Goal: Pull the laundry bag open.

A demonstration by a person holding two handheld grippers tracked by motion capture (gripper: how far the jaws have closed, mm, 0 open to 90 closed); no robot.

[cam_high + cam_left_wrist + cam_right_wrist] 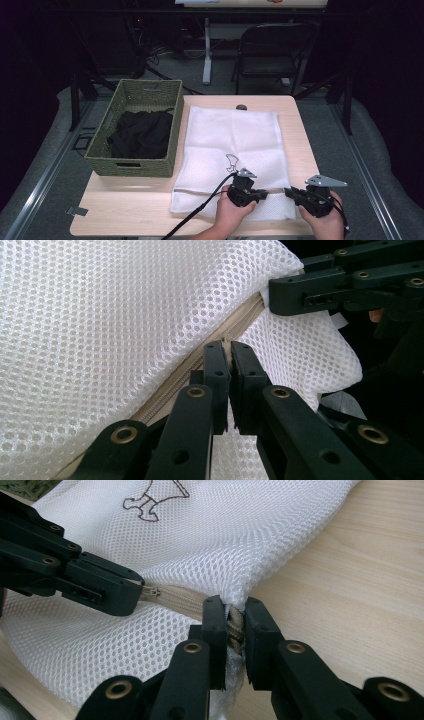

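A white mesh laundry bag (232, 135) lies flat on the wooden table (125, 205), its beige zipper (175, 599) running along the near end. My left gripper (264, 193) points right and is shut on the zipper pull, seen close up in the left gripper view (230, 347). My right gripper (288, 191) points left and faces it. Its jaws (235, 605) are shut on the zipper's end at the bag's right edge. The mesh (100, 315) is lifted a little between the two grippers. A small brown embroidered figure (155, 500) marks the bag.
A green woven basket (135, 165) holding a black garment (140, 132) stands at the table's left, beside the bag. A dark folding chair (272, 50) is beyond the far edge. Bare wood (350, 580) shows to the right of the bag.
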